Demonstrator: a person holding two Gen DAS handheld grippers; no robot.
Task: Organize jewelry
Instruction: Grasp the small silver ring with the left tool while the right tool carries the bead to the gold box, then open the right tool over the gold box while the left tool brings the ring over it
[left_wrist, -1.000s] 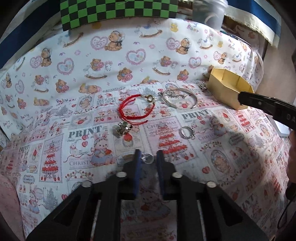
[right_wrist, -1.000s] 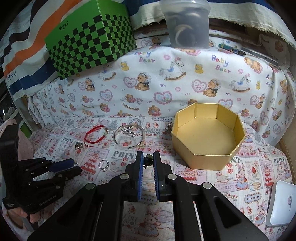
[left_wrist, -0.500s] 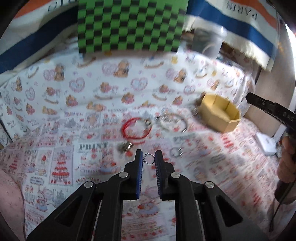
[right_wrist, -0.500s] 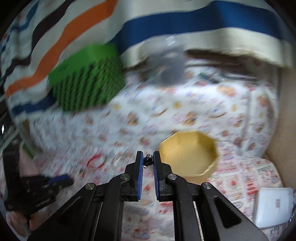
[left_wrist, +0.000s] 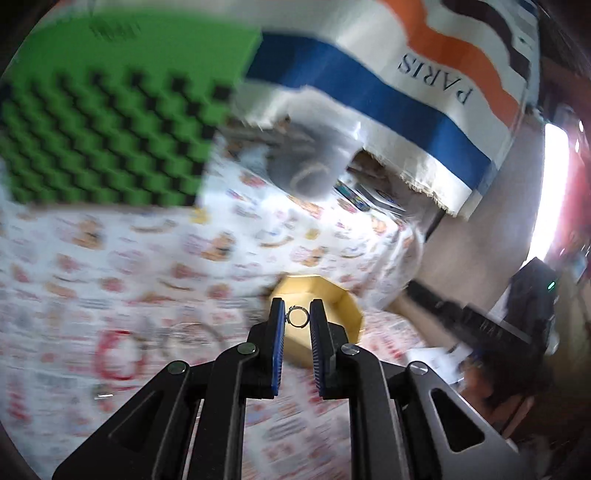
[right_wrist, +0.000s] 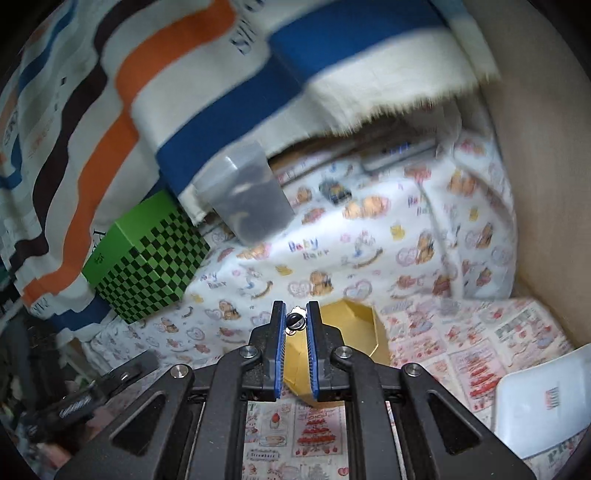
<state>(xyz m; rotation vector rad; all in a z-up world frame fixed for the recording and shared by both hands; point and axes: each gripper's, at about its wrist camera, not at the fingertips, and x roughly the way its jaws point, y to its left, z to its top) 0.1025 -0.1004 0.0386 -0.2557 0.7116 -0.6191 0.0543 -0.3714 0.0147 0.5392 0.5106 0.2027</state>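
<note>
My left gripper (left_wrist: 297, 317) is shut on a small silver ring (left_wrist: 297, 316) and holds it in the air in front of the gold octagonal box (left_wrist: 334, 308). My right gripper (right_wrist: 295, 320) is shut on a small dark earring (right_wrist: 295, 320) and holds it above the near left edge of the same gold box (right_wrist: 351, 328). A red cord bracelet (left_wrist: 118, 354) and a silver bangle (left_wrist: 188, 334) lie blurred on the printed cloth at the lower left of the left wrist view. The other gripper (right_wrist: 92, 391) shows at the lower left of the right wrist view.
A green checkered box (right_wrist: 147, 269) stands at the back left. A translucent grey container (right_wrist: 251, 199) sits on the ledge under a striped cloth (left_wrist: 424, 81). A white tray (right_wrist: 543, 402) lies at the right. A wooden wall (right_wrist: 546, 166) bounds the right side.
Both grippers have lifted and swung toward the gold box while holding their pieces. The left view has turned right, so the box now sits straight ahead. Both views are motion blurred.
</note>
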